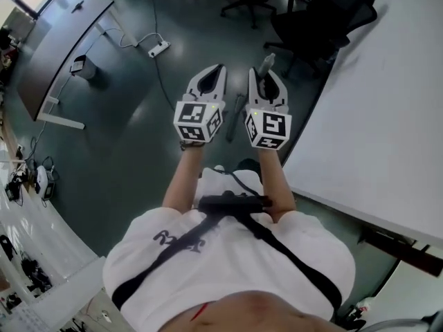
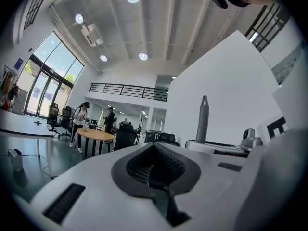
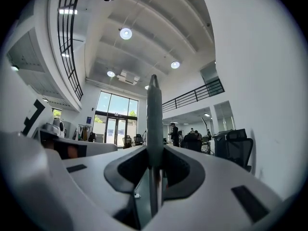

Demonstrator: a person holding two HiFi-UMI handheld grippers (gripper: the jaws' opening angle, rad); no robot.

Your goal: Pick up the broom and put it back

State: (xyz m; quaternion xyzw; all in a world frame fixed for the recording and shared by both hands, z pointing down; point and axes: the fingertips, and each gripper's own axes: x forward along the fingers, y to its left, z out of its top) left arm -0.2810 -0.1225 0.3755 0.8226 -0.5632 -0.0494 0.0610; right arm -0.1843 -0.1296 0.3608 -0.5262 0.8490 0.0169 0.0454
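Broom [image 3: 154,121] handle stands upright in our right tool [image 1: 266,77]; jaws pinch it narrow, its pointed grey tip rising above them; our left tool [image 1: 219,69] is empty, jaws closed together; we hold both tools level and side by side in front of us, over the dark floor [image 1: 131,137]; white table [image 1: 374,109] sits just to the right; black office chairs [image 1: 311,16] ahead; brush end out of sight.
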